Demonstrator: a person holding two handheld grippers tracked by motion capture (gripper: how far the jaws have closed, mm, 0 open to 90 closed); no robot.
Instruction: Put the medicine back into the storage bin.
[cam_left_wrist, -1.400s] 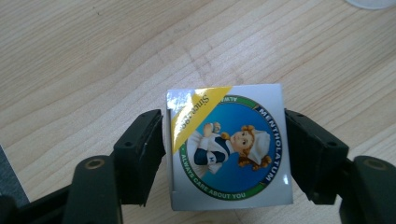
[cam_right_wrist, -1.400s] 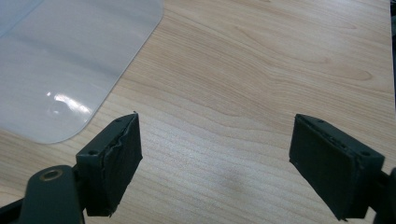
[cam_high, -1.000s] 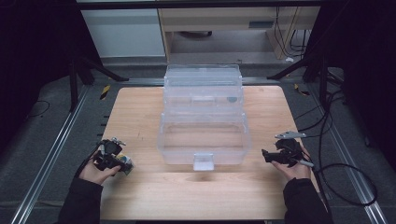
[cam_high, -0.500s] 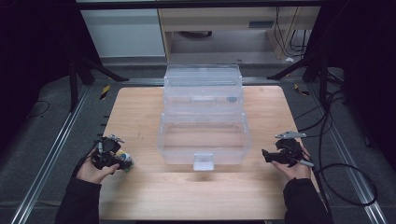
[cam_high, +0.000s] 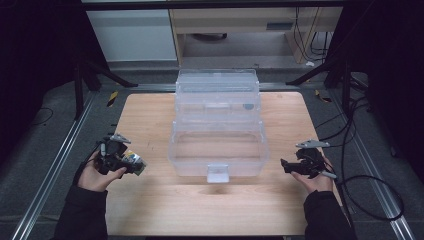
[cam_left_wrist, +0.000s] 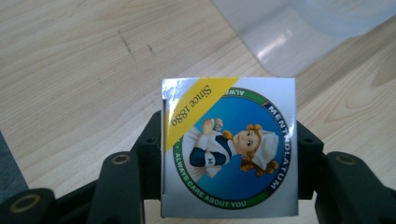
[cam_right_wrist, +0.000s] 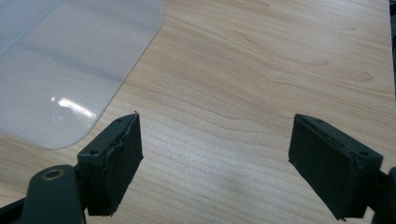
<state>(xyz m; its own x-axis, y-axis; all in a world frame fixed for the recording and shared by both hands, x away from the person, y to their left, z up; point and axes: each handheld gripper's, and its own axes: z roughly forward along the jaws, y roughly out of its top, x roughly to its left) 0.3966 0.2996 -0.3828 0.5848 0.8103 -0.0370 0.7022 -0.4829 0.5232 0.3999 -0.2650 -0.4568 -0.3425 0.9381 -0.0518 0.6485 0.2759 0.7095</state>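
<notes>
My left gripper (cam_high: 131, 163) is shut on a small square box (cam_left_wrist: 229, 147) with a blue, green and yellow Mentholatum label; the box (cam_high: 135, 161) is held at the table's left side, left of the clear bin. My right gripper (cam_high: 286, 165) stands open near the table's right side, jaws wide apart with only bare wood between them (cam_right_wrist: 217, 165). A clear plastic bin (cam_high: 218, 150) with its lid (cam_high: 217, 90) swung back sits in the middle of the table. A corner of the clear bin (cam_right_wrist: 60, 79) lies to the upper left in the right gripper view.
The wooden table (cam_high: 150, 120) has metal rails (cam_high: 55, 165) along its left and right sides. Black cables (cam_high: 370, 195) trail off the right edge. Tripod legs (cam_high: 95, 77) stand at the back left and right. A corner of clear plastic (cam_left_wrist: 299, 28) lies ahead of the box.
The left hand with the box has shifted slightly left and back. The right gripper has stayed in place.
</notes>
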